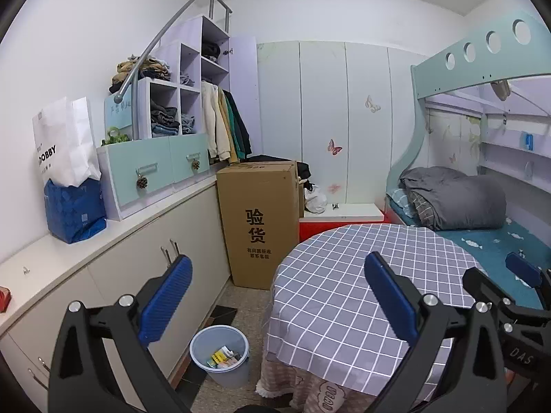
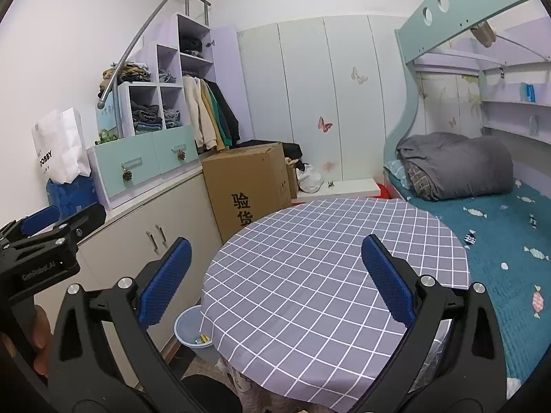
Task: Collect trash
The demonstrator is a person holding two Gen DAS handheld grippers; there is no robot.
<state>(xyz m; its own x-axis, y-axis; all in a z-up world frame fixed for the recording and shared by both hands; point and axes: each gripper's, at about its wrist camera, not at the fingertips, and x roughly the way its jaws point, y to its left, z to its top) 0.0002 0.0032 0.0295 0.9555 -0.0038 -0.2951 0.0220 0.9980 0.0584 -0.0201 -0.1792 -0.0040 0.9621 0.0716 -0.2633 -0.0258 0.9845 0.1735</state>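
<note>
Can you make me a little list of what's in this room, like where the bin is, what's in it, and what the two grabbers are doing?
bin: trash bin on the floor, between the table and the cabinets
in the bin: some wrappers
table: round table, checked cloth, top bare
left gripper: fingers open, holding nothing
right gripper: fingers open, holding nothing
big box: cardboard box beyond the bin

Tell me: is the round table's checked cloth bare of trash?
Yes, the checked cloth shows nothing lying on it, while wrappers sit in the bin on the floor.
</note>
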